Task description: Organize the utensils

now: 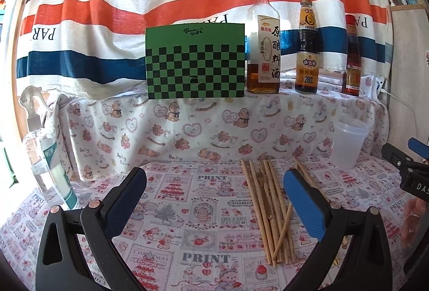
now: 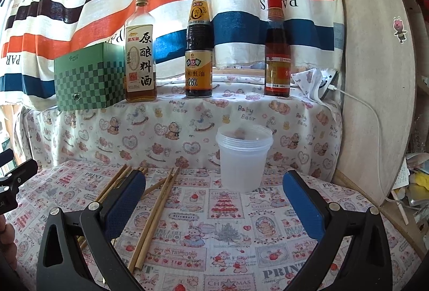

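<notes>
Two empty tongs, left (image 1: 214,200) and right (image 2: 214,200); three bottles (image 2: 199,47), one cup (image 2: 242,157).

Left wrist view: the right gripper (image 1: 418,157) is cut off by the right edge, its jaw state indeterminable; part of the chopsticks (image 1: 268,210) lies behind a blue finger pad (image 1: 305,205). Right wrist view: several chopsticks (image 2: 155,216) pass behind a pad (image 2: 126,202); the cup (image 2: 242,157) contents are blurred.

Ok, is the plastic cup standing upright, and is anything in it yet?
Upright: the plastic cup stands on the tablecloth, mouth up. No chopsticks in it; the chopsticks lie flat on the cloth.
</notes>
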{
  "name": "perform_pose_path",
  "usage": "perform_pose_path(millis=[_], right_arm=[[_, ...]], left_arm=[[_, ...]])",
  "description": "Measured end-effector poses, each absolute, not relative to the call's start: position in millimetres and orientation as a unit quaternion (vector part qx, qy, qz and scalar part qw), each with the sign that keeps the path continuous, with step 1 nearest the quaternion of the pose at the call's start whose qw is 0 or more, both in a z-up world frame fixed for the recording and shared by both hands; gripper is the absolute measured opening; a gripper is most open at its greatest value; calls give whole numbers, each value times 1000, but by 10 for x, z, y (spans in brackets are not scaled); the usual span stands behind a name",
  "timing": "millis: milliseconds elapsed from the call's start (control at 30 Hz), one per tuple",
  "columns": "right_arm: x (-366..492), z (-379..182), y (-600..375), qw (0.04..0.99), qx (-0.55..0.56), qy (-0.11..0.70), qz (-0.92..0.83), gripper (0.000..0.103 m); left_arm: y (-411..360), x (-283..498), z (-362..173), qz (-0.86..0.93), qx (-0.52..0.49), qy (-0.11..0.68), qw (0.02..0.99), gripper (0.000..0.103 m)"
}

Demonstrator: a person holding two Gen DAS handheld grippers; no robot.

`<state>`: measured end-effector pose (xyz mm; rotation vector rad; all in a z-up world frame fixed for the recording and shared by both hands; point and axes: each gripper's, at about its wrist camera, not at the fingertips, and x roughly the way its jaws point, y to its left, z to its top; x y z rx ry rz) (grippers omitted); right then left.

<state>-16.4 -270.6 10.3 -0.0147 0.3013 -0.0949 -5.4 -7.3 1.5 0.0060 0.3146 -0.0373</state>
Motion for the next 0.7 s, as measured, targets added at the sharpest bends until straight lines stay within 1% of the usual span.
perform_pose_path(millis=[233,267,333,367,400,433,500,567,700], right_arm=[[-170,104,-2700,988,-7,151,-42,103],[-170,102,-2688,988,-11,152,-37,99],[-152,94,-2654,986,-20,161,-34,86],[-136,86,-2646,985,-22,167,-32,83],[-118,79,-2646,984,-21,173,-30,76],[-95,70,-2654,983,-19,181,-28,72],[-45,46,-2686,980,-13,199,-25,54],[-6,18,-2724,976,-4,216,-18,48],[19,-13,-2818,974,24,224,-24,48]], left_arm=[[-71,-55,13,-10,1,161,987,102],[-64,-52,13,-9,0,162,987,103],[-51,-39,9,-4,-4,164,986,103],[-51,-27,7,-2,-4,167,986,103],[-52,-8,-2,-2,-5,174,985,103],[-56,15,-10,-7,-5,181,983,103],[-68,66,-27,-20,-5,195,981,103],[-65,76,-31,-18,-7,198,980,103],[-36,-1,-17,-15,-14,180,983,103]])
